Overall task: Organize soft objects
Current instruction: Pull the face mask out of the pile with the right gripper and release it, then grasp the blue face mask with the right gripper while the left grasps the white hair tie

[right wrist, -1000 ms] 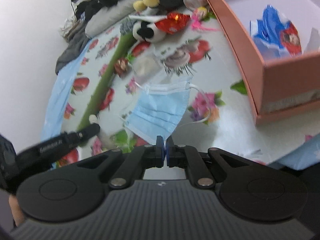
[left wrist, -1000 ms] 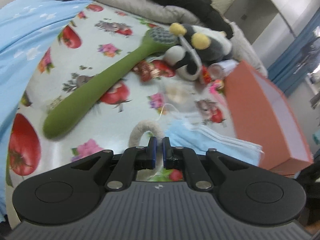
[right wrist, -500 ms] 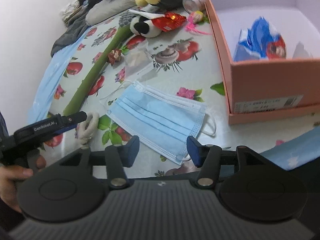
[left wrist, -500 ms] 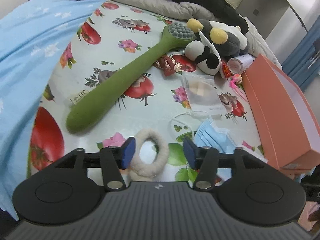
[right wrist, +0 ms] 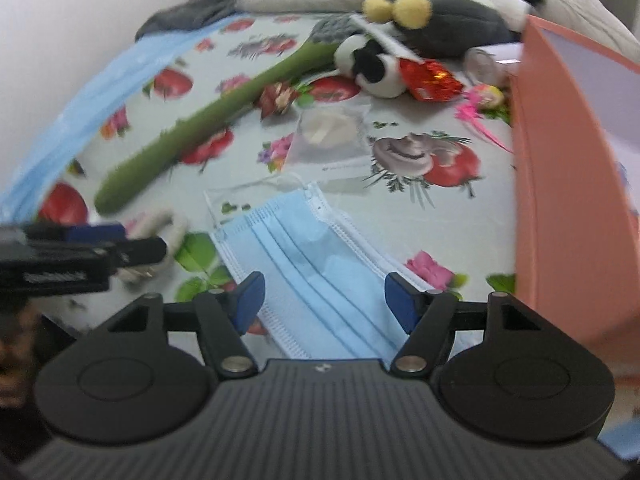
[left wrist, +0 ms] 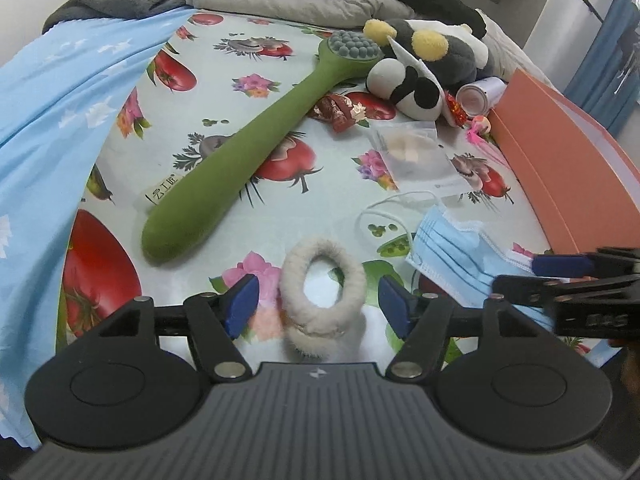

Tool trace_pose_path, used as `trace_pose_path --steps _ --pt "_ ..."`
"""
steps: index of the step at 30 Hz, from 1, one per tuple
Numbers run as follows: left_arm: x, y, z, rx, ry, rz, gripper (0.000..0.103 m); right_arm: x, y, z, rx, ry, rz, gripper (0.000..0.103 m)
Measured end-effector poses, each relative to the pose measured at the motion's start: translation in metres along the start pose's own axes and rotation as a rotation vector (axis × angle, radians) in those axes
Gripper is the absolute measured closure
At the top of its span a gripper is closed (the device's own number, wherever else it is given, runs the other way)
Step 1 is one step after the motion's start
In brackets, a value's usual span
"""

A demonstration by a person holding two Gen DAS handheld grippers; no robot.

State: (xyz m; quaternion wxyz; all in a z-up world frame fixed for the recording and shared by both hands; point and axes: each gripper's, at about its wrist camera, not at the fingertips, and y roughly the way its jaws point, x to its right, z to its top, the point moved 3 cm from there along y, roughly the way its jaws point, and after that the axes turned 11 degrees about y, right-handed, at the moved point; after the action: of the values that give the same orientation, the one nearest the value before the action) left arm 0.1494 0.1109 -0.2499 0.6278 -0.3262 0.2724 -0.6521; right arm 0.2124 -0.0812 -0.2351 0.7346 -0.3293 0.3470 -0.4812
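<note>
Only from left wrist, fuzzy ring (left wrist: 322, 280) whole, label (left wrist: 163, 193) visible

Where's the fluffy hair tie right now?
The fluffy hair tie lies on the flowered cloth between the left gripper's opening fingers, untouched, with the blue face mask beside it.

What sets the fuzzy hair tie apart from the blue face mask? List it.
The hair tie is a cream, fuzzy ring; the face mask is a flat, pleated blue sheet with white ear loops. The hair tie lies between the left gripper pads, the mask between the right gripper pads. Both rest untouched on the tablecloth; both grippers' jaws are opening.
</note>
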Motion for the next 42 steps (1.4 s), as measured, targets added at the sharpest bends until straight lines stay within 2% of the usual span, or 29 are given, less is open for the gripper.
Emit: trace_pose_path --steps 4,8,11,15,18,19,22,28,35,42 --pt "0.0 0.004 -0.002 -0.005 -0.003 0.009 0.034 0.001 0.018 -0.005 -0.031 -0.034 -0.025 0.033" --pt "0.004 0.006 -0.002 -0.003 0.029 0.01 0.045 -0.002 0.019 -0.011 -0.002 -0.064 -0.028 0.033" --pt "0.011 0.008 -0.001 -0.014 0.069 0.002 0.05 -0.002 0.017 -0.015 0.012 -0.043 -0.036 0.037" --pt "0.019 0.009 -0.002 -0.021 0.109 -0.003 0.065 -0.009 0.014 -0.02 0.011 -0.05 -0.04 0.05" --pt "0.023 0.009 -0.003 -0.029 0.092 -0.038 0.08 -0.015 0.012 -0.023 0.006 -0.065 -0.027 0.069" --pt "0.023 0.008 -0.004 -0.03 0.082 -0.038 0.081 -0.018 0.012 -0.024 0.002 -0.066 -0.02 0.077" --pt "0.023 0.004 -0.003 -0.022 0.059 -0.028 0.085 -0.023 0.01 -0.025 -0.012 -0.066 -0.012 0.089" --pt "0.021 -0.015 0.002 -0.006 0.002 -0.031 0.089 -0.014 0.0 -0.022 -0.003 0.032 -0.022 0.092" --pt "0.031 -0.039 0.007 0.012 -0.015 -0.032 0.09 -0.001 -0.03 -0.017 0.078 0.111 -0.034 0.093" --pt "0.044 -0.067 0.023 0.07 -0.029 -0.039 0.09 0.005 -0.061 -0.003 0.145 0.143 -0.033 0.093"
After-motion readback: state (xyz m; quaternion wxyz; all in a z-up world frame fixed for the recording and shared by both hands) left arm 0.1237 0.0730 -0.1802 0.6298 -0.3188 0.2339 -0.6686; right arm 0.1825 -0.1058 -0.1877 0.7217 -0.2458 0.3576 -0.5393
